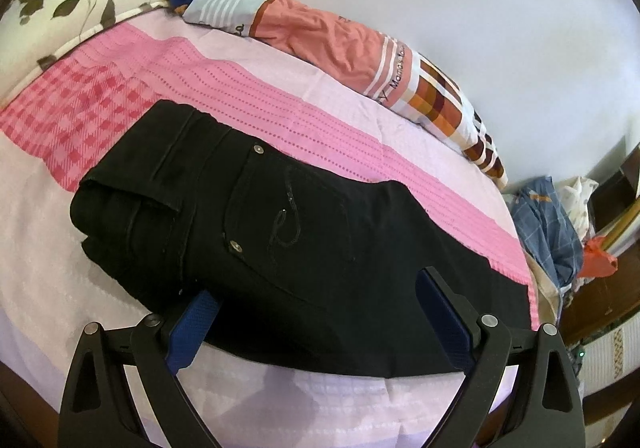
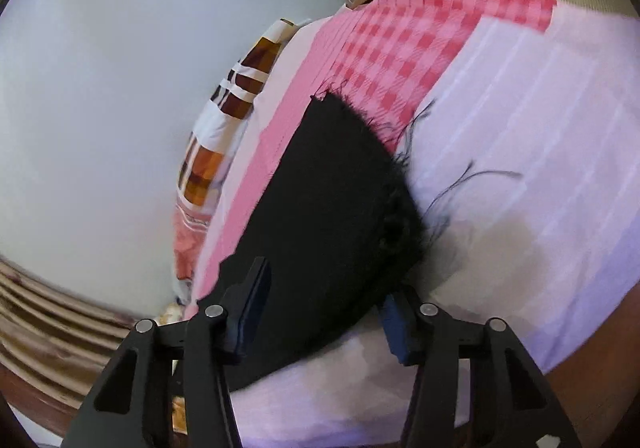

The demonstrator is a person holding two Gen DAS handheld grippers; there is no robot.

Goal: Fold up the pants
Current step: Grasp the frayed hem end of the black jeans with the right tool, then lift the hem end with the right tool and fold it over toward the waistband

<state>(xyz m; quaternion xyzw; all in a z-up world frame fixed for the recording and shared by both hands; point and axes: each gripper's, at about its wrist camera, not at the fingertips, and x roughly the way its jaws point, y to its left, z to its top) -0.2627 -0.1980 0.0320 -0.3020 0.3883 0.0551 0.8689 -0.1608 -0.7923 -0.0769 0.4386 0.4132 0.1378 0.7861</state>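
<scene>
Black pants (image 1: 280, 232) are laid on the bed (image 1: 340, 119); both hand-held grippers, left (image 1: 316, 288) and right (image 2: 328, 304), are held released above them.

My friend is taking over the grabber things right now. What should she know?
Left gripper: open, over the near edge of the black pants at the waist and pocket end, holding nothing.
Right gripper: open, its fingers either side of the frayed leg end; no grip shows.
Pants: on the pink bedspread, lying flat; the waist end looks doubled lengthwise, one back pocket up.
Done: lengthwise fold, it seems.
Left: probably bring the frayed hem over toward the waist, then tidy.
</scene>
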